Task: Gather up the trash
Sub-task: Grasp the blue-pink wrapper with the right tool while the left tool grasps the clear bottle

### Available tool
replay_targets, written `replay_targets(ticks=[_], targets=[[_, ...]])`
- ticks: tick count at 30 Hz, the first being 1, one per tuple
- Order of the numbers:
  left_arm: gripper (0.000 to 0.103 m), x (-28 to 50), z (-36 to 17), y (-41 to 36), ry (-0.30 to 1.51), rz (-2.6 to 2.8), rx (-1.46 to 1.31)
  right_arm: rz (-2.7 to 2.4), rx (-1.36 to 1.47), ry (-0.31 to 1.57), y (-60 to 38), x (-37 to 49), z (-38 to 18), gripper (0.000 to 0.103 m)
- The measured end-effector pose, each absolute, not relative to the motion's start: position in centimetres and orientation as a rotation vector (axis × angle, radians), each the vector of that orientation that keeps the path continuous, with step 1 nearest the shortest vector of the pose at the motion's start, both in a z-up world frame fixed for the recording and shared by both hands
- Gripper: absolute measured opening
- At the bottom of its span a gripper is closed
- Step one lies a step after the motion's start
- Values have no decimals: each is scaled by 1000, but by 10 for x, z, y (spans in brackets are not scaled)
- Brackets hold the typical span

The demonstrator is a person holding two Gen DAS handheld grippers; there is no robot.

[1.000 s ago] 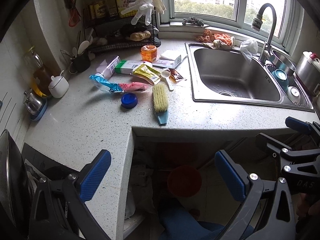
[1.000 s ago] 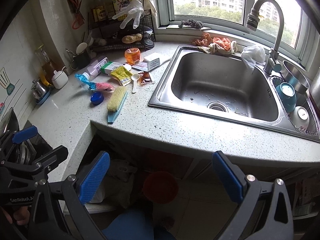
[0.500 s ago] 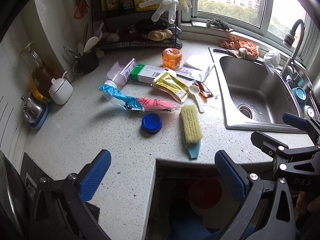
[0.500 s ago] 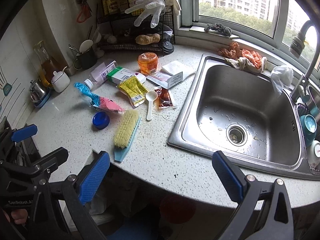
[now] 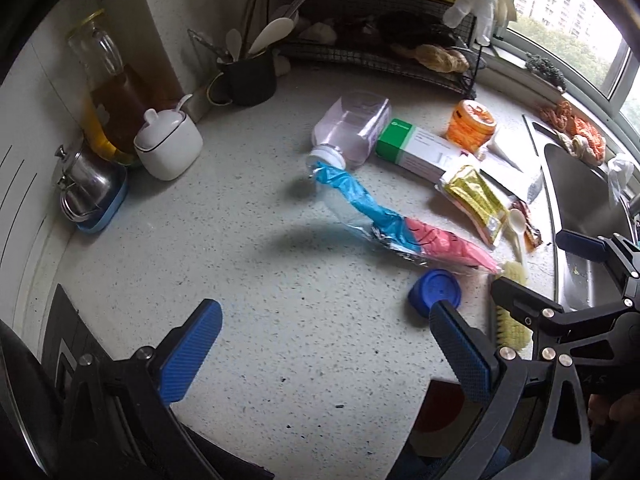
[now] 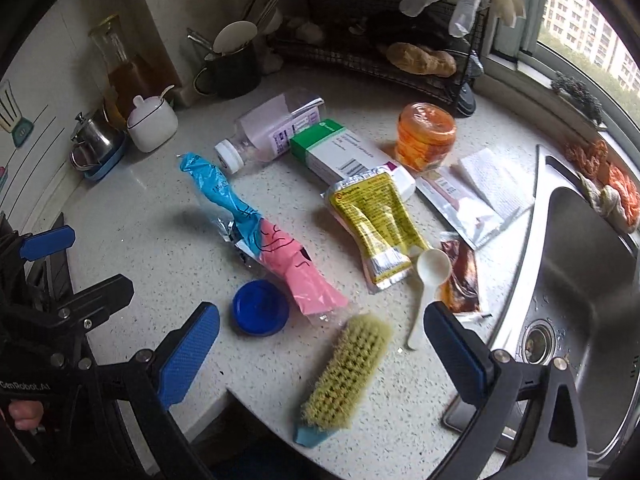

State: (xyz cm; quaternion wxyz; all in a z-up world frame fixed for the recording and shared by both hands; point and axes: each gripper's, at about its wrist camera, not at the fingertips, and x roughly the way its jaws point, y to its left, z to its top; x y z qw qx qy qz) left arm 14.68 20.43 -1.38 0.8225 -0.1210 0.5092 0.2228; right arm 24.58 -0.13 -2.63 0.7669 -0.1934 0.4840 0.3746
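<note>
Legible text is limited. In the right wrist view, the body of the left gripper carries white lettering reading "GenRobot.AI" at the lower left edge of the frame. In the left wrist view, the body of the right gripper shows the partial letters "AS" at the lower right.

The green-and-white carton bears a barcode and small printed lines; the wording is too small to read. The clear bottle has a purple-and-white label with print that cannot be read. The yellow sachet carries dense black print and a round emblem, also illegible. The blue-and-pink wrapper shows black line markings only.
</note>
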Motion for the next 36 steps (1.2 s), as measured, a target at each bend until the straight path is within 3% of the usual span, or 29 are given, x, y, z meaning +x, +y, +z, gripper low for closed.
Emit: replay_targets(ticks=[4,6,11,13,17,19,22,24,31,36], targets=[[103,147,-27,232,1119,506,-290,887,-468,1072,35,254,-40,102],[103,149,-35,242,1141,525,-303,931,-508,1080,50,256,-47,93],[103,159,-58,254,1193,521,-337,977,-602,1119,71,268,-71,83],[103,162,-66,255,1214,516,-333,1003,-632,1151,74,272,-81,66],[103,166,-72,258,1232,505,-329,1050,-701,1113,74,272,-82,58],[103,168,-70,262,1230,503,-337,1051,-746,1069,74,270,-78,29],[103,173,-66,268,1216,497,-334,1084,-736,1076,70,271,-74,16],[103,181,-60,269,1211,469,-328,1097,-694,1070,61,277,-64,12],[103,236,-25,266,1112,375,-229,976,-443,1037,-2,312,3,11],[103,285,-29,264,1135,304,-177,860,-364,1041,-30,346,15,11]])
